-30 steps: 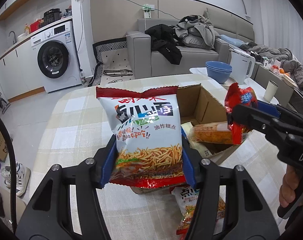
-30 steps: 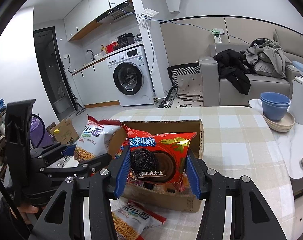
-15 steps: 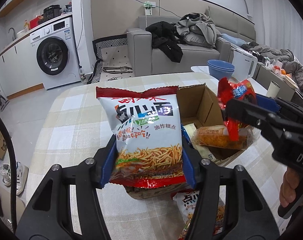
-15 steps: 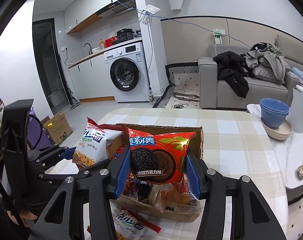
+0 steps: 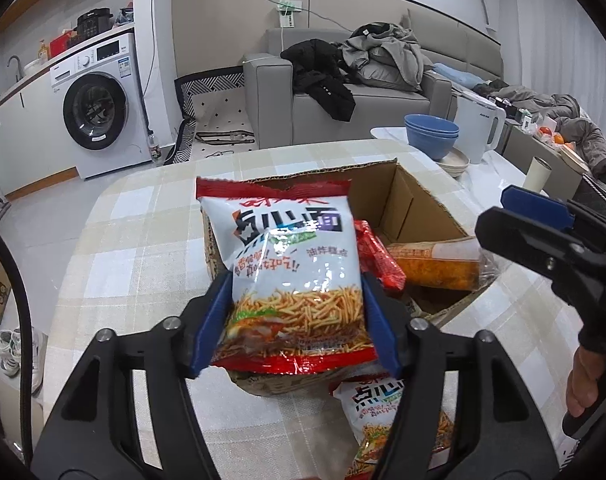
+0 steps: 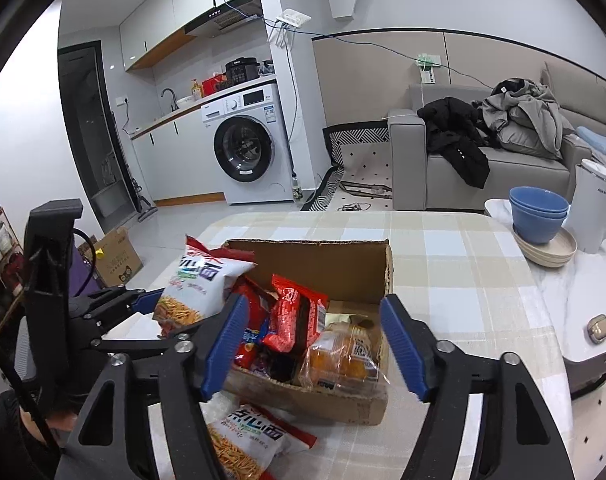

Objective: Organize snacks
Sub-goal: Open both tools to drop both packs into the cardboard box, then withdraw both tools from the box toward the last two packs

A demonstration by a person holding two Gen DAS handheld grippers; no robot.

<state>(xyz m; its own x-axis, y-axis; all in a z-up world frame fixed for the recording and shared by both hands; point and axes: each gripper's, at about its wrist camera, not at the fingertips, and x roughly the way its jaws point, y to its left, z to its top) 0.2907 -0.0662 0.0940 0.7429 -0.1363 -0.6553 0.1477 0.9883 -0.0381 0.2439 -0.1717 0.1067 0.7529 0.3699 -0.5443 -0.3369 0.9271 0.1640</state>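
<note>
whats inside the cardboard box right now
In the cardboard box: red snack packets, a clear-wrapped orange pastry pack, and a white noodle-snack bag leaning in at its near-left corner between the left gripper's opening jaws. Anything beneath them is covered.

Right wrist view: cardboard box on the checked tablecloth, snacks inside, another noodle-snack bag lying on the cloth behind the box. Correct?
Not quite. In the right wrist view that noodle-snack bag lies on the checked tablecloth in front of the cardboard box, on the near side, not behind it. The snacks inside the box are right.
</note>
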